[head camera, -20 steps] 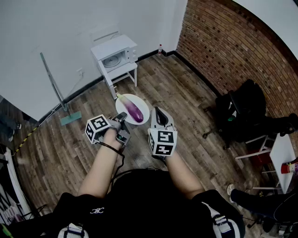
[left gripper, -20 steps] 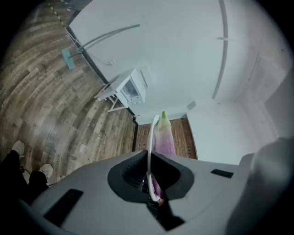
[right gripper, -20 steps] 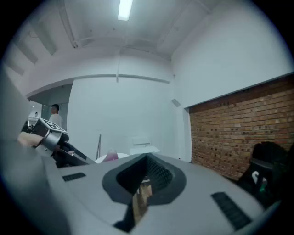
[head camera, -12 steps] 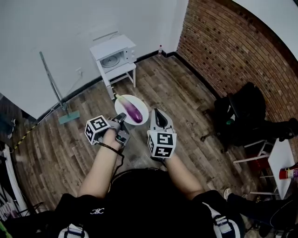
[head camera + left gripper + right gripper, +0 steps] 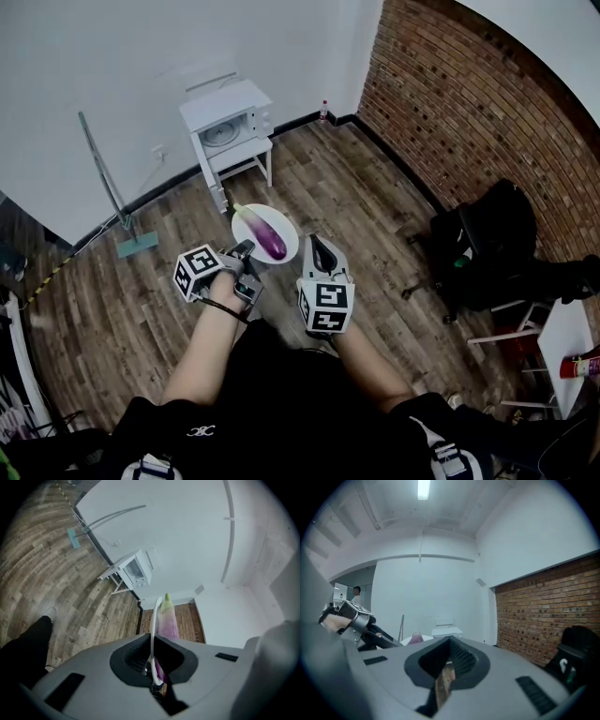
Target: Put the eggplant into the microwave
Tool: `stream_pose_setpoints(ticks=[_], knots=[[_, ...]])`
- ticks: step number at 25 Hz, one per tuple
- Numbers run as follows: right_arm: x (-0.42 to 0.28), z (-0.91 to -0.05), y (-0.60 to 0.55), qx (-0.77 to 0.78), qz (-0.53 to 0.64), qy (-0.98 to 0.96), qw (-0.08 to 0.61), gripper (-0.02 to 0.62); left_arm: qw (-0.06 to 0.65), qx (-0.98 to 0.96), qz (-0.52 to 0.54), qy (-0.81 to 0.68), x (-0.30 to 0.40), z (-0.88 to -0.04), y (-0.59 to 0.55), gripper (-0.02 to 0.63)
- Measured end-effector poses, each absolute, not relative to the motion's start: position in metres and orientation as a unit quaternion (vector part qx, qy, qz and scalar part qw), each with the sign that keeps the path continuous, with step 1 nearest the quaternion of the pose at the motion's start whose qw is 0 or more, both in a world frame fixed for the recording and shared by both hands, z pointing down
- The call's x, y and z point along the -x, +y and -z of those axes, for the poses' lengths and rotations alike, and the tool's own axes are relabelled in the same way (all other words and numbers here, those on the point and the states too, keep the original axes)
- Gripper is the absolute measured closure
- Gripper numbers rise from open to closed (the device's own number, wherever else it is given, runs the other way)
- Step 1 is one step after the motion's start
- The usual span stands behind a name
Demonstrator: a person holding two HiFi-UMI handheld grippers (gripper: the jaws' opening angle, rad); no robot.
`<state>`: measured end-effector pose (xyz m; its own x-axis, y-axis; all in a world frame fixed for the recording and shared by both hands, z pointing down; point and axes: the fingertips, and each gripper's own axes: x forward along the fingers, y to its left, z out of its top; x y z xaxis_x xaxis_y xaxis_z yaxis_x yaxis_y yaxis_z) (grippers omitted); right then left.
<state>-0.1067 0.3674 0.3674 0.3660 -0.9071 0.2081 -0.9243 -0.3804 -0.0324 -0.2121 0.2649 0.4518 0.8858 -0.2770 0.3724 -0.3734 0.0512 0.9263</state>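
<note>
Both forearms out front, slightly down; left gripper (image 5: pixel 246 249) jaws pinched on rim of white plate (image 5: pixel 251 223) w/ eggplant (image 5: pixel 271 241) lying on it. Right gripper (image 5: pixel 317 244) just beside plate, jaws nearly together, nothing btwn. Microwave (image 5: pixel 225 114) on small white counter (image 5: pixel 242 152) at wall ahead, well apart; wood floor (image 5: pixel 328 178) between, brick wall (image 5: pixel 450 103) on right.

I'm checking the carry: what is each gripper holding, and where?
The left gripper pinches the white plate by its near rim, with the eggplant lying on it. The right gripper holds nothing.
</note>
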Motion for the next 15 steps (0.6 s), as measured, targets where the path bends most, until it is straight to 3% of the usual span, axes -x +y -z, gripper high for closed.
stream_pose_setpoints(ticks=[15], knots=[[0.021,-0.384,0.243,-0.824,-0.096,-0.555,0.063,0.589,0.691,-0.684,-0.040,-0.232,0.126,-0.474,0.141,0.591]])
